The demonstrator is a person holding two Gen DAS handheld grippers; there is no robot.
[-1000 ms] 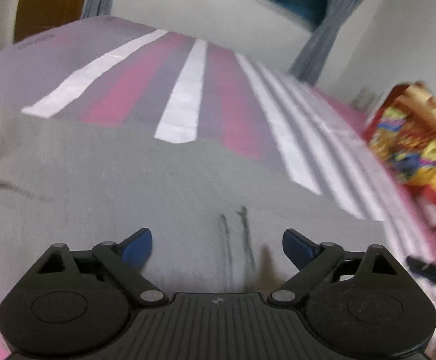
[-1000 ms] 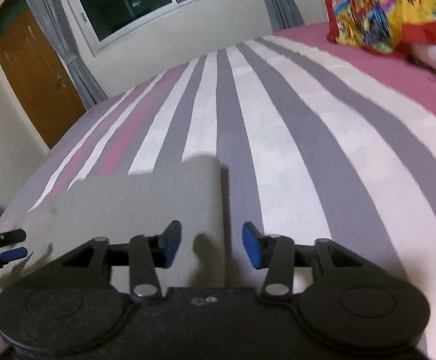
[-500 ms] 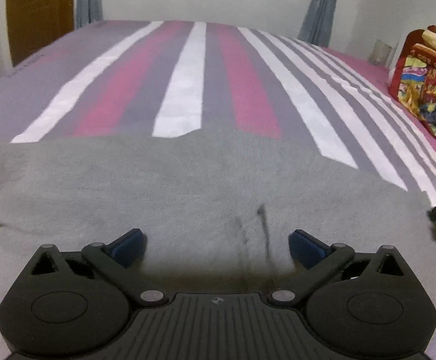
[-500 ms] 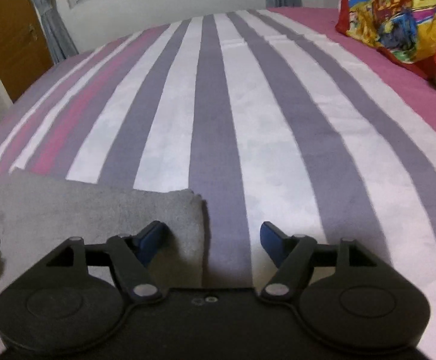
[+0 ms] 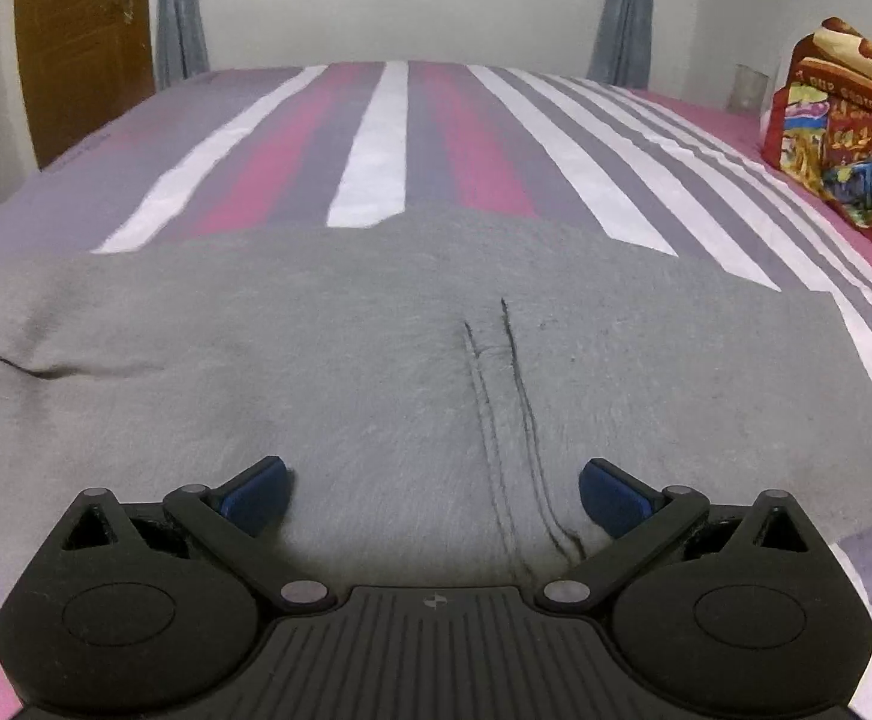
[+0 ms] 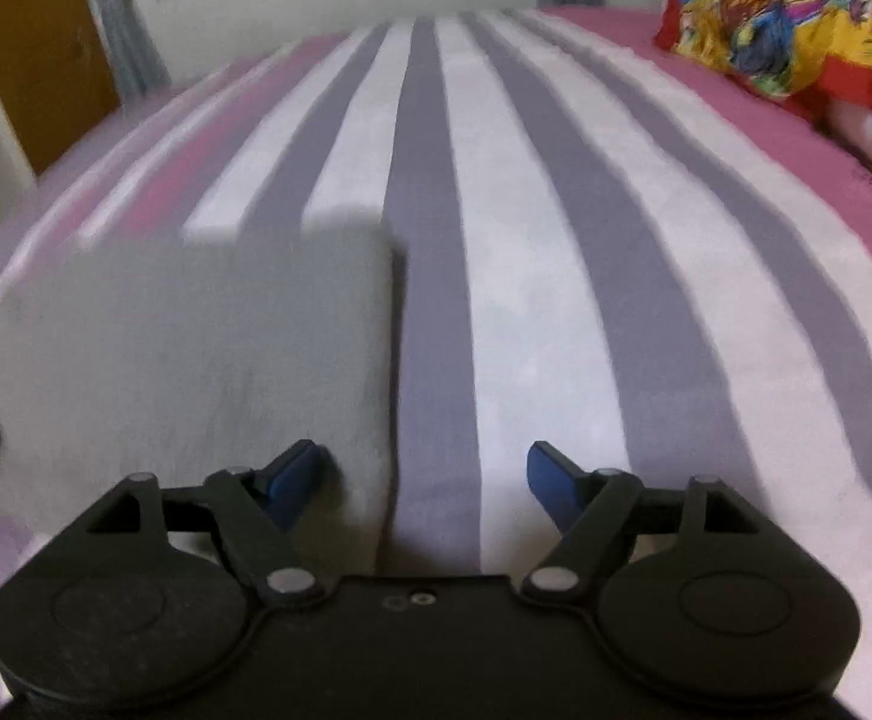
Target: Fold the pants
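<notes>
1. Beyond the pants point(image 5: 376, 360), the striped bed point(image 5: 370, 150) runs bare to its far edge; nothing stands on that stretch.
2. The pants lie low and flat, with only a shallow wrinkle point(image 5: 46, 369) at the left, so they offer no raised barrier.
3. At the right side of the bed a bright patterned bundle point(image 5: 838, 132) rises above the surface and blocks passage there.
4. Right of the pants' folded edge point(image 6: 391, 360), the bed is open up to that bundle point(image 6: 796, 18).
5. The left tongs point(image 5: 433, 495) and the right tongs point(image 6: 424, 480) both stand spread wide with nothing between their tips but cloth.
6. A wall point(image 5: 406, 6) closes the far end.
</notes>
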